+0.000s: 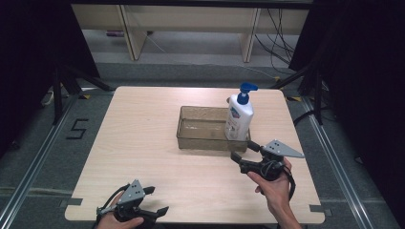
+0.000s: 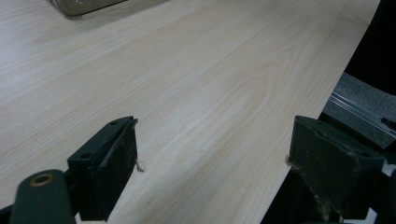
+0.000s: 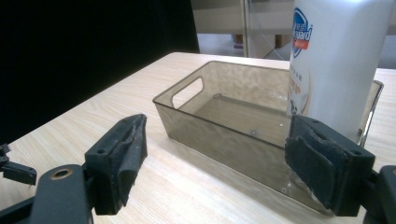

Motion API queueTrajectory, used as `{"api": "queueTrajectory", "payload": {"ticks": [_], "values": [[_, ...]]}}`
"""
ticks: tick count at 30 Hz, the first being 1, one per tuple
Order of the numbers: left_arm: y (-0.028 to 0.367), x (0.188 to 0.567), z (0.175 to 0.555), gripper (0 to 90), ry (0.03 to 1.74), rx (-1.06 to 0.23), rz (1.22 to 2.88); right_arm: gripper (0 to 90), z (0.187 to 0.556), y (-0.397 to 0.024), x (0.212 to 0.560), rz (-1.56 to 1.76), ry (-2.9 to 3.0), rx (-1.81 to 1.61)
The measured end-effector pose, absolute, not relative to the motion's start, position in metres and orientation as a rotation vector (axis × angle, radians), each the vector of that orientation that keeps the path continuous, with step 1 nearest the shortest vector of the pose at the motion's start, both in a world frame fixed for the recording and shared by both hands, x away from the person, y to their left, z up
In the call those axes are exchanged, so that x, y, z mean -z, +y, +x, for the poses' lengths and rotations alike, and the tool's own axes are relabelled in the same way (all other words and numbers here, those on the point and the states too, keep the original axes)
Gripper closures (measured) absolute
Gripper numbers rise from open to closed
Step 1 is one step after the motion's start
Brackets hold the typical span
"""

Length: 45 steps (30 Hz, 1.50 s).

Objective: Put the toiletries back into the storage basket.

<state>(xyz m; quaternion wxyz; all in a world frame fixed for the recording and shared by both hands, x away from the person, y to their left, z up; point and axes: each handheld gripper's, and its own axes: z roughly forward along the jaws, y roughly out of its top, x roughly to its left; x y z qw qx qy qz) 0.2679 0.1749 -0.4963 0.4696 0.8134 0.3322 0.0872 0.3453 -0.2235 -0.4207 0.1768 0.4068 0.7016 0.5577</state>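
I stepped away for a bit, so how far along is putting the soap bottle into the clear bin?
Looks done: the soap bottle stands upright inside the clear bin, at its right end. In hand: nothing; the right gripper sits just in front of the bin, jaws open and empty. The left gripper rests open near the table edge. Left: probably only drawing the right gripper back.

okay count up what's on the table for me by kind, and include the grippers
White pump bottle with a blue pump head: 1, standing in the bin's right end
Clear smoky plastic bin with cut-out handles: 1
Black two-jaw grippers: 2, the left gripper and the right gripper, both open with nothing between the jaws
Total: 4
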Motion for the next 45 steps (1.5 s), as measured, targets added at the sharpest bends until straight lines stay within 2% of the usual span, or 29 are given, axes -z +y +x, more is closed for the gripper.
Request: {"api": "queueTrajectory", "payload": {"ticks": [45], "values": [[0.176, 0.495, 0.268, 14.9, 0.807, -0.208, 2.007, 18.7, 0.322, -0.23, 0.442, 1.181, 2.05, -1.606]]}}
